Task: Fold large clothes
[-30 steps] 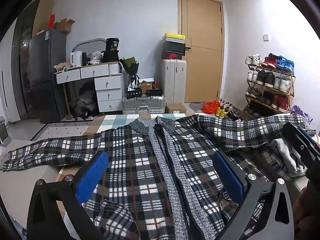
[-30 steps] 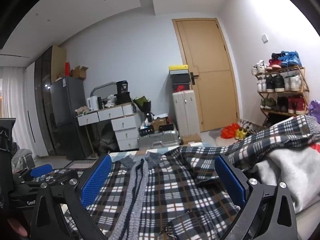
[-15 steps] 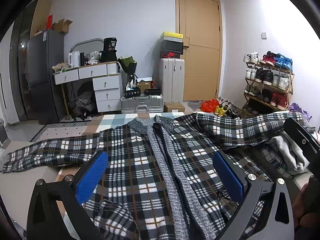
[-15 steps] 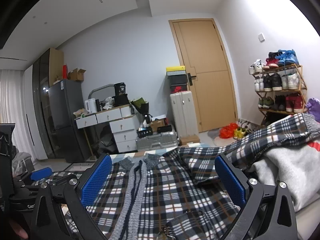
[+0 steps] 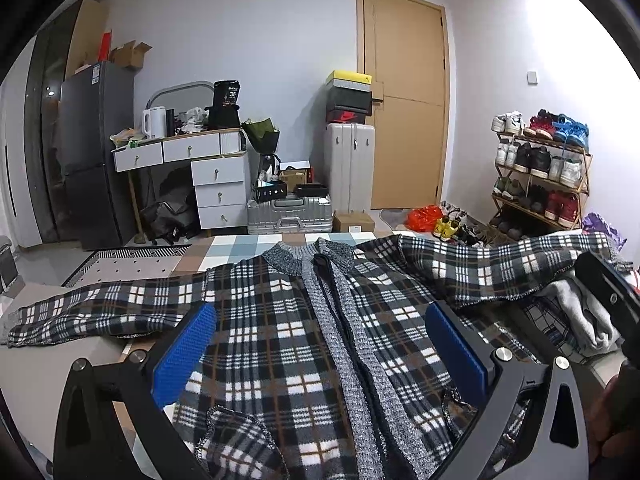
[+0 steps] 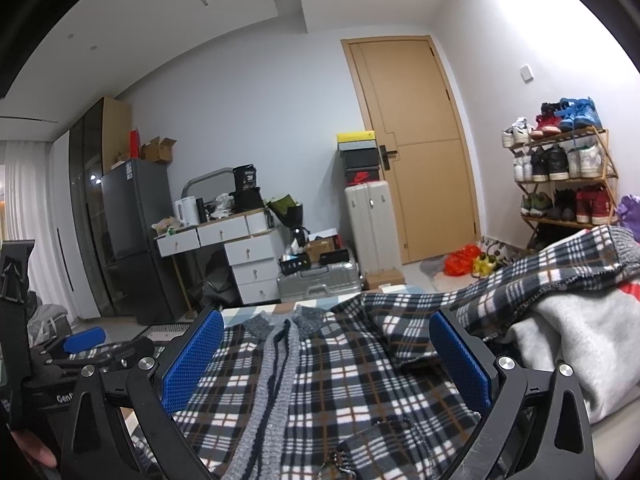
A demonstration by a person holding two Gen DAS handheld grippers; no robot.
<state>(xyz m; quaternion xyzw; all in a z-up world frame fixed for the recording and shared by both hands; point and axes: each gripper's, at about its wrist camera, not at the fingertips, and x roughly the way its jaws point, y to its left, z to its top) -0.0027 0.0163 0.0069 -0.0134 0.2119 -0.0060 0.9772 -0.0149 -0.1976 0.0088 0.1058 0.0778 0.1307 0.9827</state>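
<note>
A black, white and brown plaid fleece jacket (image 5: 272,332) with a grey knit collar and front band lies spread face up on the table; it also shows in the right wrist view (image 6: 340,376). Its left sleeve (image 5: 92,312) stretches flat to the left. Its right sleeve (image 5: 500,268) drapes over a pile of clothes. My left gripper (image 5: 320,352) is open and empty, low over the jacket's hem. My right gripper (image 6: 324,364) is open and empty over the jacket's right half. The left gripper's body shows at the left of the right wrist view (image 6: 80,356).
A grey garment (image 6: 576,344) lies piled at the right under the sleeve. The table (image 5: 48,364) has bare surface at the left. Beyond the far edge stand a white drawer desk (image 5: 208,176), suitcases (image 5: 348,172), a door and a shoe rack (image 5: 540,176).
Both cameras tilted slightly upward, so the room sits lower in view. The jacket has not moved and both grippers stay open.
</note>
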